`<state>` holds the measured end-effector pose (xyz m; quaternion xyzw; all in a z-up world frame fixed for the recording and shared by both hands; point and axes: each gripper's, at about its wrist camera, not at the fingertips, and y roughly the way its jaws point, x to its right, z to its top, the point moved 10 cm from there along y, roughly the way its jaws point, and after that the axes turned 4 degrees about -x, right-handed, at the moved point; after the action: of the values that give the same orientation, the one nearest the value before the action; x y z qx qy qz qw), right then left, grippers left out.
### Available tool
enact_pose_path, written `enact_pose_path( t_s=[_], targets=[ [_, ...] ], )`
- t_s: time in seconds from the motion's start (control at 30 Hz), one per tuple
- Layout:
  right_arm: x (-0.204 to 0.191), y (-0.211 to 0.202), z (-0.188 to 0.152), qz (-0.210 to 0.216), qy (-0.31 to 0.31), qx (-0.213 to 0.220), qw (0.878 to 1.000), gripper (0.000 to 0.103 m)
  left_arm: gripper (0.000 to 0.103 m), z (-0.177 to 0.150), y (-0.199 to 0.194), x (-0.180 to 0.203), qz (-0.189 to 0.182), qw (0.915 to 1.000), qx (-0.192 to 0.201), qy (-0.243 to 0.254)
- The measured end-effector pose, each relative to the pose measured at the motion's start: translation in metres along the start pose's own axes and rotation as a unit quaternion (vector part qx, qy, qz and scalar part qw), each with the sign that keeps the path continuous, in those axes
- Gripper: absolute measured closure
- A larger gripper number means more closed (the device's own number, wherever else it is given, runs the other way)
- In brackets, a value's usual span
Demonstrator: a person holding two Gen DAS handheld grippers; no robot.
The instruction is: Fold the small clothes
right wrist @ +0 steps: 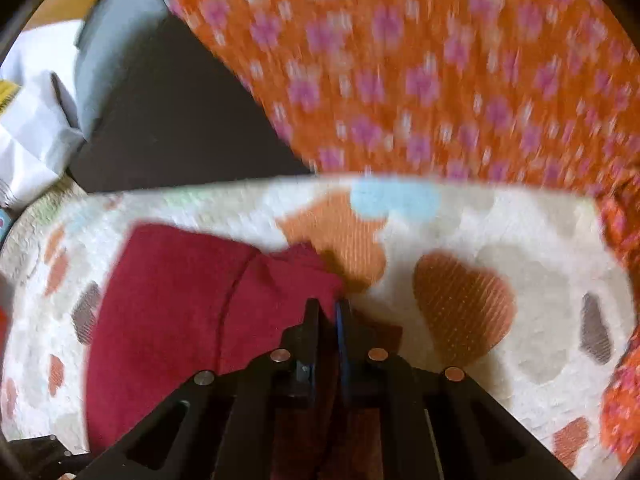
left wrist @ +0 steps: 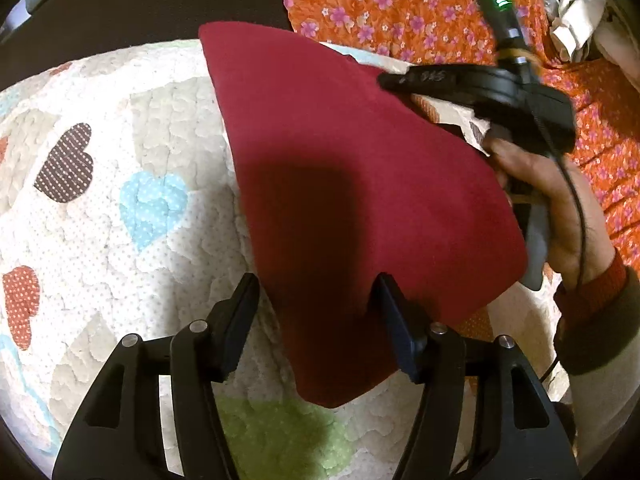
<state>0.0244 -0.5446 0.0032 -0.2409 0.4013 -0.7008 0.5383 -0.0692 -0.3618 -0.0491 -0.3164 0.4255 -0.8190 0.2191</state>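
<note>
A dark red cloth (left wrist: 352, 184) lies folded on a white quilt with heart patches (left wrist: 120, 208). My left gripper (left wrist: 316, 292) is open, its fingers astride the near part of the cloth, not pinching it. My right gripper (right wrist: 330, 308) is shut on an edge of the red cloth (right wrist: 168, 312), lifting it a little off the quilt (right wrist: 520, 240). In the left wrist view the right gripper (left wrist: 392, 80) reaches over the cloth's far right edge, held by a hand (left wrist: 560, 208).
An orange fabric with pink flowers (left wrist: 420, 4) (right wrist: 440, 64) lies beyond the quilt. A dark surface (right wrist: 168, 120) and white paper items (right wrist: 32, 120) sit at the far left. A white crumpled item (left wrist: 580, 16) is at the far right.
</note>
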Motion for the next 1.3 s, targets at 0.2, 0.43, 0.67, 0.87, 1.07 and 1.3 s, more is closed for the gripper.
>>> enact_pose_path(
  t_s=[0.2,0.43,0.67,0.87,1.07,1.3],
  targets=[
    [0.022,-0.054,-0.007,0.05,0.079,0.02,0.995,0.077,0.04,0.001,-0.003,-0.003,0.003,1.0,-0.005,-0.001],
    [-0.038,-0.1,-0.075,0.084,-0.002,-0.007,0.996,0.077,0.04,0.003,-0.009,-0.004,0.017,0.9998,0.007,0.002],
    [-0.027,-0.059,-0.099,-0.022,-0.044,-0.017,0.999,0.077,0.04,0.003,-0.008,-0.001,0.036,0.9989,0.016,0.026],
    [-0.02,-0.078,-0.097,0.016,-0.005,-0.017,1.0,0.077,0.04,0.004,-0.011,-0.002,0.041,0.9985,0.02,0.03],
    [-0.026,-0.11,-0.113,0.039,0.018,-0.014,0.999,0.077,0.04,0.007,-0.016,-0.004,0.046,0.9982,0.027,0.027],
    [-0.023,-0.073,-0.146,0.062,0.067,-0.056,0.994,0.076,0.04,0.008,-0.018,-0.007,0.046,0.9983,0.029,0.023]
  ],
)
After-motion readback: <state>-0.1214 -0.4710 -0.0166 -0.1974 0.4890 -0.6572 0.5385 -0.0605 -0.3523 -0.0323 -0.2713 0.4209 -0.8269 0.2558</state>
